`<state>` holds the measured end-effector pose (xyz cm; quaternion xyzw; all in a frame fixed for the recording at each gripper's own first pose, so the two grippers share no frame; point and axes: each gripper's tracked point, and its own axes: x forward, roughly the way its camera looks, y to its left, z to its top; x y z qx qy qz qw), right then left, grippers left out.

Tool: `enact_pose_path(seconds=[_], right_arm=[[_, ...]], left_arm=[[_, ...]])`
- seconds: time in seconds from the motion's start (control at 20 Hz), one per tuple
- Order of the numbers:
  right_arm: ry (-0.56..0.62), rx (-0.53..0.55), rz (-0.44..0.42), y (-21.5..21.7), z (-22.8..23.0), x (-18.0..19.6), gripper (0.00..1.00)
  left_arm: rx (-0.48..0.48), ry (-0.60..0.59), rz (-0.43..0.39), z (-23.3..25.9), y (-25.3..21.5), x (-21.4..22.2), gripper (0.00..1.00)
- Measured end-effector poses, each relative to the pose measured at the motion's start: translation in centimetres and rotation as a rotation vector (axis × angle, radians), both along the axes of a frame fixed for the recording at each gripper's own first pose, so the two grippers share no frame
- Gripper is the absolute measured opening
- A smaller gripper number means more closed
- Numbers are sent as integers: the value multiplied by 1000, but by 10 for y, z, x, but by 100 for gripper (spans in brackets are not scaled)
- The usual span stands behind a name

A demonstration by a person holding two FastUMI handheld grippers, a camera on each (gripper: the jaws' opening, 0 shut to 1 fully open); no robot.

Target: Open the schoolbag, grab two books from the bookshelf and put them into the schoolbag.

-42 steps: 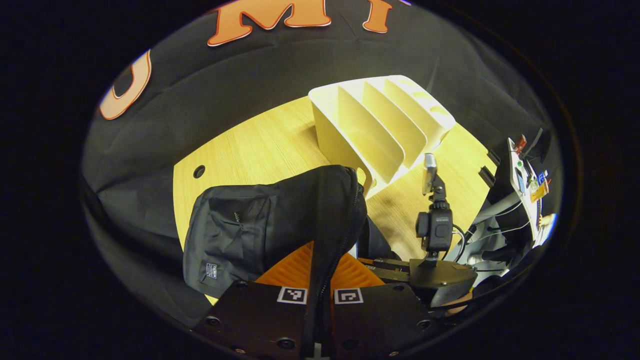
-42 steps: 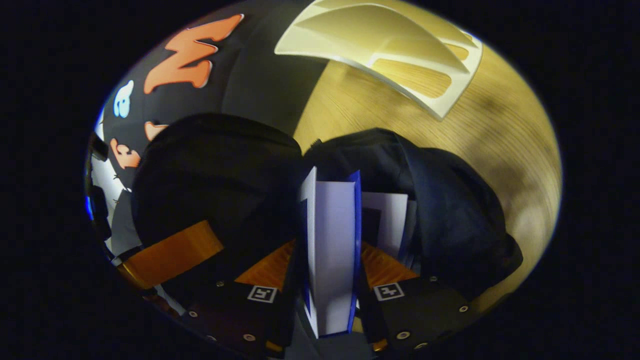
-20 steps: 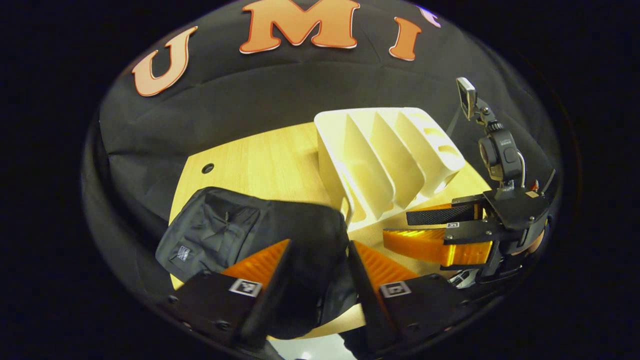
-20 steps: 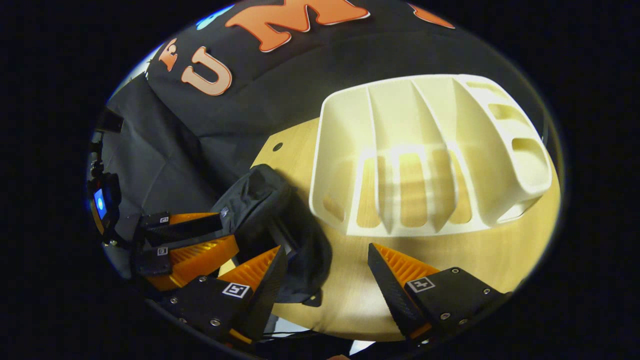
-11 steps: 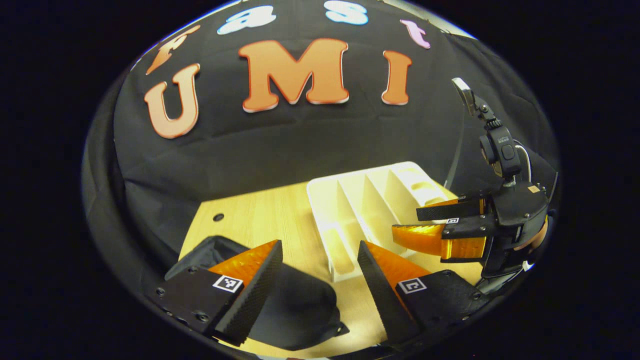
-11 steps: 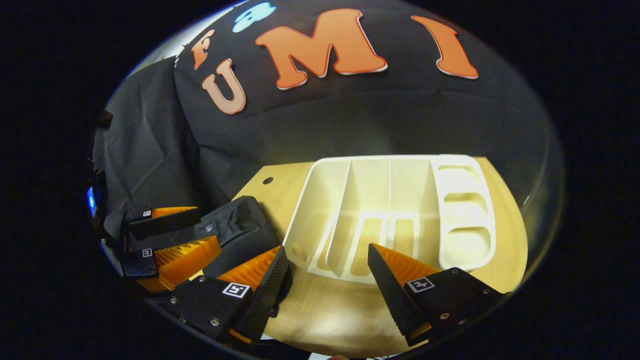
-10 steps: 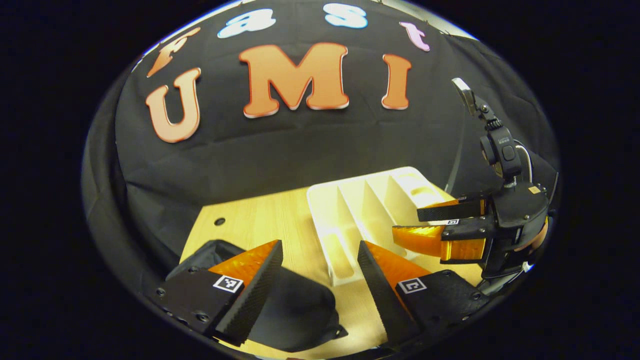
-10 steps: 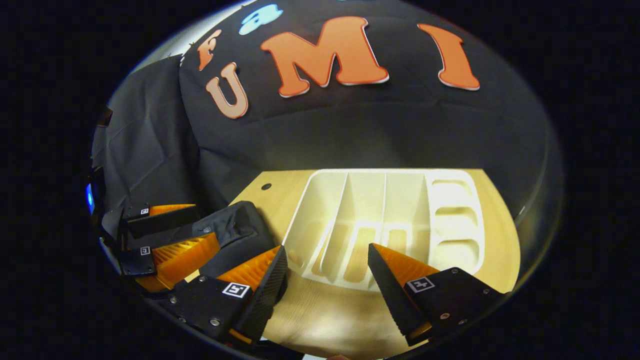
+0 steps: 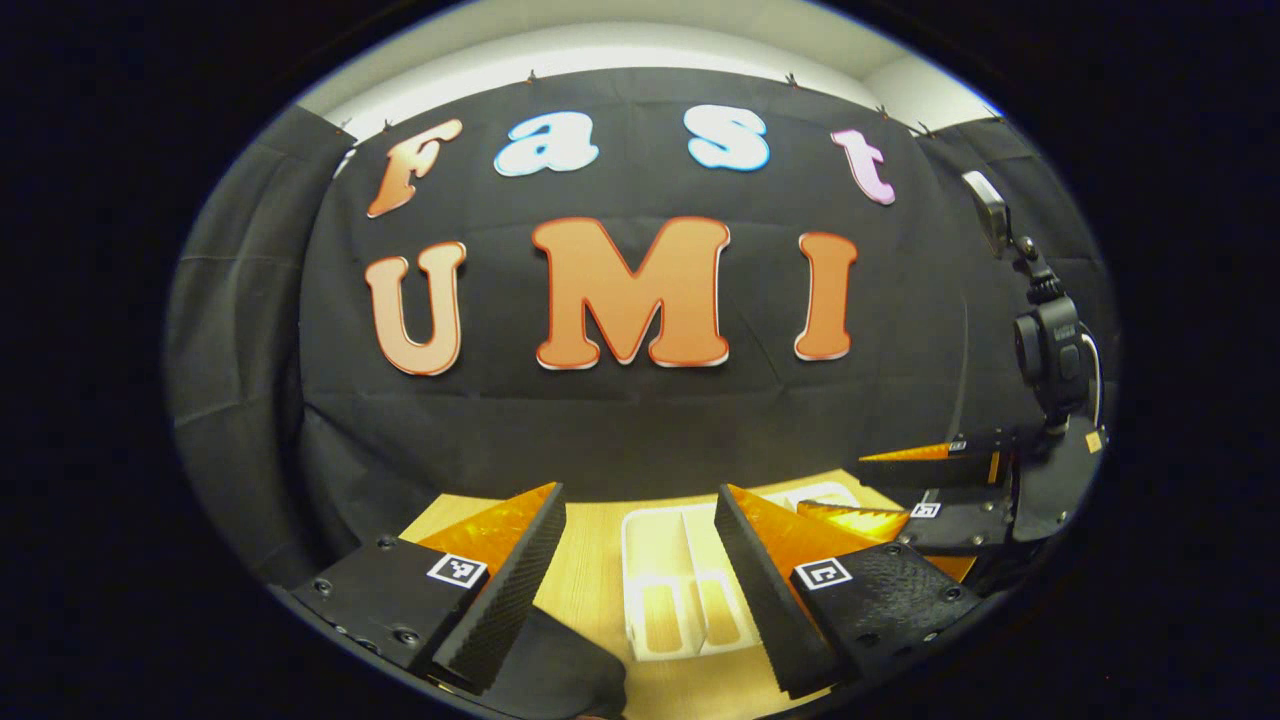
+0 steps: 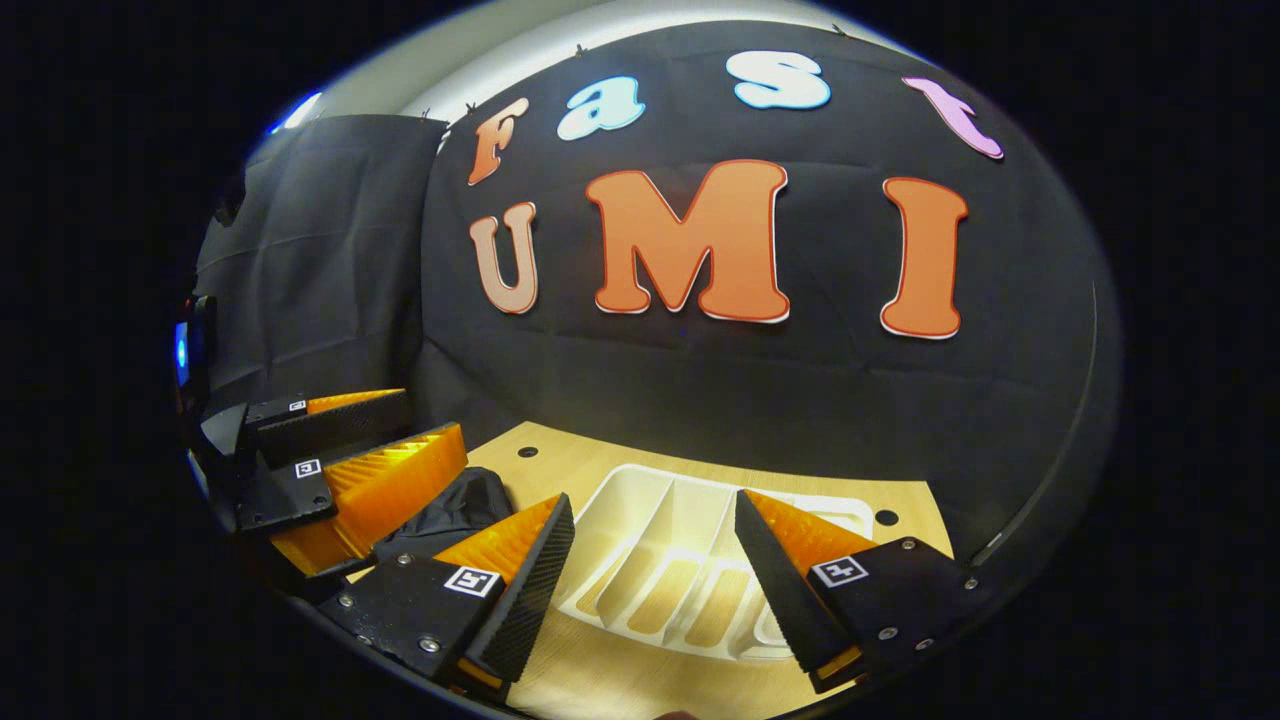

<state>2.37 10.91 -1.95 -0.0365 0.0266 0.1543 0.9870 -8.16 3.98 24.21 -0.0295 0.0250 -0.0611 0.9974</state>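
The black schoolbag [image 9: 560, 672] lies on the wooden table [image 9: 590, 560], a corner of it peeking out under my left gripper [image 9: 638, 490], which stands open with nothing between its fingers. The white slotted bookshelf [image 9: 668, 585] lies beyond, and the slots I can see hold no books. In the right gripper view, my right gripper [image 10: 653, 500] is open and bare above the bookshelf [image 10: 660, 560]. The schoolbag [image 10: 450, 515] sits to its left, with the left gripper [image 10: 350, 465] open beside it. The right gripper [image 9: 915, 490] shows at the right of the left gripper view.
The table [image 10: 560, 462] has small round holes [image 10: 520, 452] near its far edge, and the black cloth wall rises directly behind it. A small camera on a stalk [image 9: 1048, 345] rides on top of the right gripper.
The right gripper let go of the blue book in the bag and the left let go of the bag's edge. Both opened, drew back and tilted up towards the wall.
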Motion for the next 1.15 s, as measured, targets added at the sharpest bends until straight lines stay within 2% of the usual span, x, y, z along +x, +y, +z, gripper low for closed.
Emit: enact_pose_path(seconds=[0.15,0.5,0.7,1.15], right_arm=[[-39,-12,3,-4,15,-3,97],[-127,-32,-76,-17,52,4,97],[-154,-22,-93,-12,56,6,97],[-144,-10,-125,-10,53,10,97]], left_arm=[[-5,-29,36,0,2,-3,96],[-19,-75,22,13,-6,11,96],[-52,-108,16,14,4,21,96],[-21,-91,-27,3,0,25,97]])
